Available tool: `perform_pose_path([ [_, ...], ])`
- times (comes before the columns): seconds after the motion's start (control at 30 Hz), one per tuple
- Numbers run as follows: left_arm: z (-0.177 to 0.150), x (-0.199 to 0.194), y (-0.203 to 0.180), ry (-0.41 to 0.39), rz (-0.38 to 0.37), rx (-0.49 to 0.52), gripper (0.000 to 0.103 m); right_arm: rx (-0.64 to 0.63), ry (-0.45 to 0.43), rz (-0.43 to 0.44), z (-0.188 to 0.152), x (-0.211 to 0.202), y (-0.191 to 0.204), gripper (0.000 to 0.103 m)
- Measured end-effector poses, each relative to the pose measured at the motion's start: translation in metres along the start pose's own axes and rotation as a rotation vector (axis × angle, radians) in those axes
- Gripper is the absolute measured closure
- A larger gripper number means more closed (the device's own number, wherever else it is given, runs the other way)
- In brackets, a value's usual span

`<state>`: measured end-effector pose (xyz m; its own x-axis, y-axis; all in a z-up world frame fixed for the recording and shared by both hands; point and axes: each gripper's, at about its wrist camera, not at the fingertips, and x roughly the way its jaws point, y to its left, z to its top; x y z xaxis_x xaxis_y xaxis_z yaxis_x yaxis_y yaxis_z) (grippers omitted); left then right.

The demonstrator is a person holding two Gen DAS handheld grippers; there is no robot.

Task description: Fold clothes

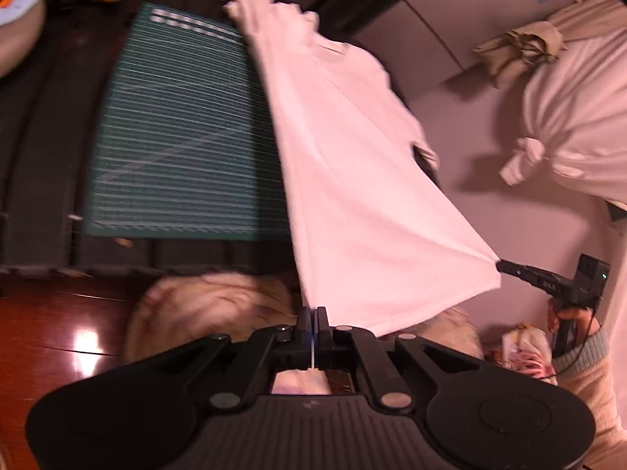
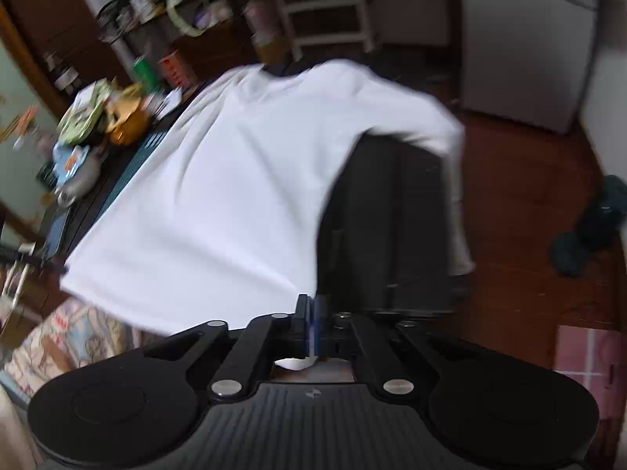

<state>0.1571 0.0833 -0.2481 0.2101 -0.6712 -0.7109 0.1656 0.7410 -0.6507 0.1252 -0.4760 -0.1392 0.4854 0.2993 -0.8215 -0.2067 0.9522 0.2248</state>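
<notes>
progress: barely started, no folds yet | left gripper [image 1: 312, 313] and right gripper [image 2: 311, 305] both pinched tight on white shirt [image 1: 345, 156] hem corners | shirt stretched midair, 1 o'clock off green mat [image 1: 176, 129] | left: lay flat, fold

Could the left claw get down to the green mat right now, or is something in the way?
Probably not freely. The left claw is shut on the white shirt's hem, the right claw pulls the other corner, and the stretched cloth drapes over the green mat's right edge.

White T-shirt [image 1: 352, 180] soft matt cloth; cutting mat [image 1: 184, 129] matt green plastic, gridded; floor [image 1: 47, 337] glossy reddish wood.
</notes>
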Motion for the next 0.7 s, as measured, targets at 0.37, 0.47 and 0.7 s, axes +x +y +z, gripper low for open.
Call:
perform_pose_path([
  [0.37, -0.021, 0.017, 0.008, 0.149, -0.079, -0.095, 0.095, 0.182, 0.075, -0.081, -0.053, 0.009, -0.031, 0.099],
  [0.47, -0.001, -0.01, 0.019, 0.076, -0.068, -0.125, 0.076, 0.217, 0.006, -0.204, -0.06, 0.004, -0.032, 0.078],
  [0.7, 0.162, -0.028, -0.013, -0.243, 0.121, 0.034, 0.043, 0.202, -0.316, -0.059, -0.032, 0.011, 0.031, 0.069],
])
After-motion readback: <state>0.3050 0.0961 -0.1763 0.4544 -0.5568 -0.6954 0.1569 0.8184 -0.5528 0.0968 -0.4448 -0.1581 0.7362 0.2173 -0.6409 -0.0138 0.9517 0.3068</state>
